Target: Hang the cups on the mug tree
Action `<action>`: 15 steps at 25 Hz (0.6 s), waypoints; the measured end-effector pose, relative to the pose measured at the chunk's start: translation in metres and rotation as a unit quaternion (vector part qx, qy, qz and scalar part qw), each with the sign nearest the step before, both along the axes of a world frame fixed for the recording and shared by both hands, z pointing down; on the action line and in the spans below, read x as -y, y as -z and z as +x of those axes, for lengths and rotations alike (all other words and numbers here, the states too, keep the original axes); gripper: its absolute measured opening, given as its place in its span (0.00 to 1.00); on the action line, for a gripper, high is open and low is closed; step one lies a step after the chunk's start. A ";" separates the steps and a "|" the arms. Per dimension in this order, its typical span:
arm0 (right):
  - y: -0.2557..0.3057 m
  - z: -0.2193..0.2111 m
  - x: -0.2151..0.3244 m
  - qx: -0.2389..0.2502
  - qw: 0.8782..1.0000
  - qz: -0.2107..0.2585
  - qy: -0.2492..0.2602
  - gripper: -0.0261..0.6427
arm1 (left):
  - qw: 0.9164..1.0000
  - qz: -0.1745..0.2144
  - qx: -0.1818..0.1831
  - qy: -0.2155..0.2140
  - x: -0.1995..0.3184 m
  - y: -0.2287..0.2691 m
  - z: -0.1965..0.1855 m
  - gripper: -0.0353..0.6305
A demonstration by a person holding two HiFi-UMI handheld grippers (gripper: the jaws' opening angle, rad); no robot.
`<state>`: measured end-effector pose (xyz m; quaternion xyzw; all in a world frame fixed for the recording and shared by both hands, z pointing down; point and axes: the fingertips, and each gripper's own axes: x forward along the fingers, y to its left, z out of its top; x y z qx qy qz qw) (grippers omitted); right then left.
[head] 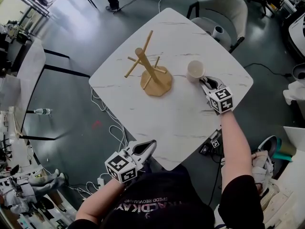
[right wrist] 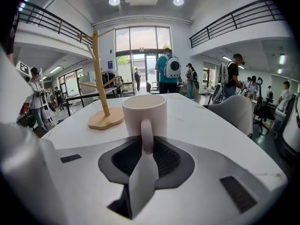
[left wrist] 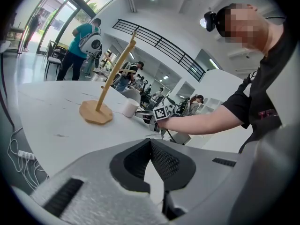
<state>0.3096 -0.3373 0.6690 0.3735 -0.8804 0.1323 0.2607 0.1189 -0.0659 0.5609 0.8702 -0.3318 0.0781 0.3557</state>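
Note:
A wooden mug tree [head: 156, 84] with bare pegs stands on the white marble table [head: 181, 123]. Just right of its base a cream cup [head: 195, 70] stands upright. My right gripper [head: 205, 82] reaches it from the near right. In the right gripper view the cup [right wrist: 144, 114] fills the middle, its handle pinched between the jaws of the right gripper [right wrist: 146, 146], and the mug tree [right wrist: 105, 118] rises behind on the left. My left gripper [head: 147, 146] hovers shut and empty off the table's near corner. The left gripper view shows the left gripper [left wrist: 151, 158], tree [left wrist: 96, 111] and cup [left wrist: 130, 108].
A grey chair [head: 224, 13] stands at the table's far right side. Cables [head: 107, 123] trail on the floor left of the table, and a water bottle [head: 43, 111] lies further left. Several people stand in the hall beyond.

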 end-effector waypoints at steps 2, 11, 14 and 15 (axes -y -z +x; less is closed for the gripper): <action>0.000 0.001 0.000 0.001 1.000 0.004 -0.004 0.12 | 1.000 0.001 -0.001 0.000 0.000 0.000 0.001 0.05; 0.014 -0.001 -0.009 0.017 0.999 0.018 -0.022 0.11 | 1.000 0.005 -0.001 -0.003 -0.001 0.004 0.004 0.05; 0.021 -0.002 -0.015 0.020 0.999 0.025 -0.024 0.11 | 1.000 0.008 -0.002 -0.007 -0.003 0.007 0.006 0.05; 0.024 -0.002 -0.017 0.021 0.999 0.027 -0.026 0.11 | 1.000 0.009 -0.002 -0.008 -0.003 0.008 0.007 0.05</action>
